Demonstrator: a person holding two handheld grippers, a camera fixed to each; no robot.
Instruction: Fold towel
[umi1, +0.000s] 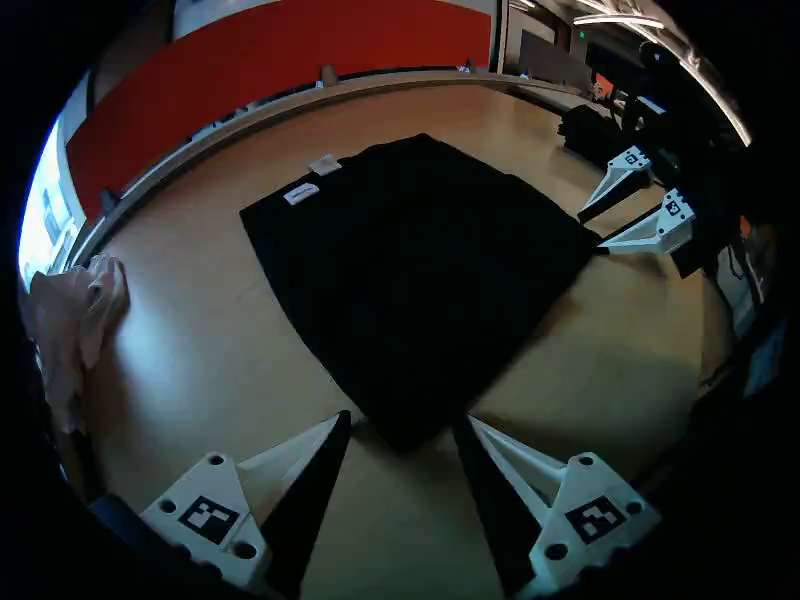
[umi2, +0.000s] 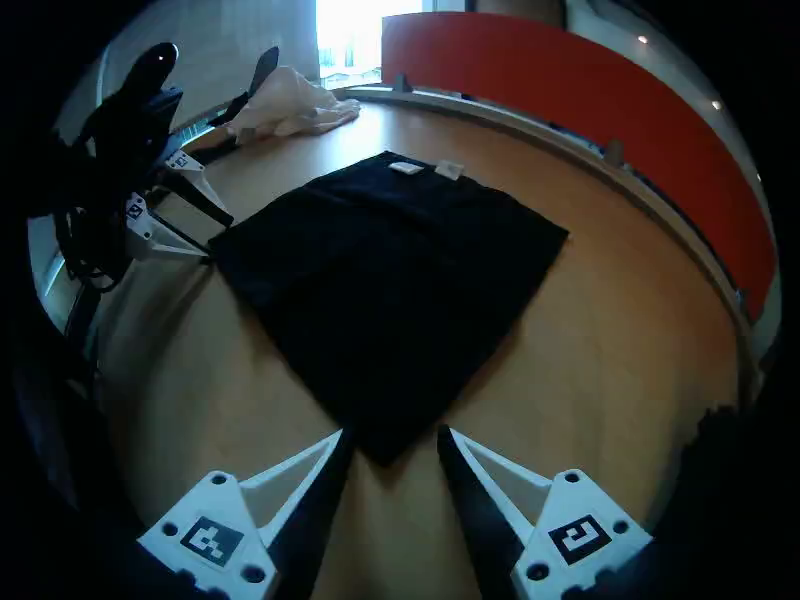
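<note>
A black towel (umi1: 420, 280) lay flat near the middle of the wooden tabletop (umi1: 200, 340), with bare wood all round it up to the curved far edge. One towel corner sat between the parted fingers of the left gripper (umi1: 402, 420). The neighbouring corner sat between the parted fingers of the right gripper (umi2: 392, 432). Each view also showed the other gripper farther off. A pale cloth (umi2: 290, 105) was heaped at the tabletop's far edge.
</note>
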